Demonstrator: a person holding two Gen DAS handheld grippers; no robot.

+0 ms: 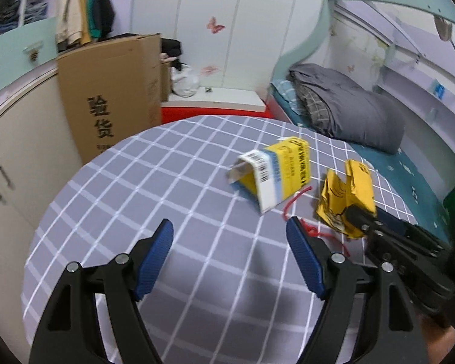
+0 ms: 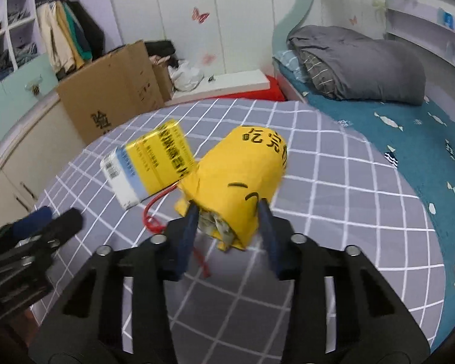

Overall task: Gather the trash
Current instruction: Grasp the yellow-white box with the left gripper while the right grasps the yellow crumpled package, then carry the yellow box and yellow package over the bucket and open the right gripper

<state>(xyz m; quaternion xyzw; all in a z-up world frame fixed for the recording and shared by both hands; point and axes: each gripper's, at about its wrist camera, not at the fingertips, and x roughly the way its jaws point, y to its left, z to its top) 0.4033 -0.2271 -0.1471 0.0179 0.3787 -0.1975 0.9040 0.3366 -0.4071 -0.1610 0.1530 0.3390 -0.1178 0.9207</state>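
A crumpled yellow paper bag with black print sits between the fingers of my right gripper, whose blue pads press on its near end. In the left wrist view the same bag shows at the right, with the right gripper on it. A flattened yellow, white and blue carton lies on the checked tablecloth, a red string beside it. My left gripper hangs open over bare cloth, short of the carton; it shows at the left edge of the right wrist view.
The round table's edge curves off to the left, with a tall cardboard box and pale cabinets beyond it. A bed with a grey quilt and teal sheet runs along the right. White wardrobe doors stand at the back.
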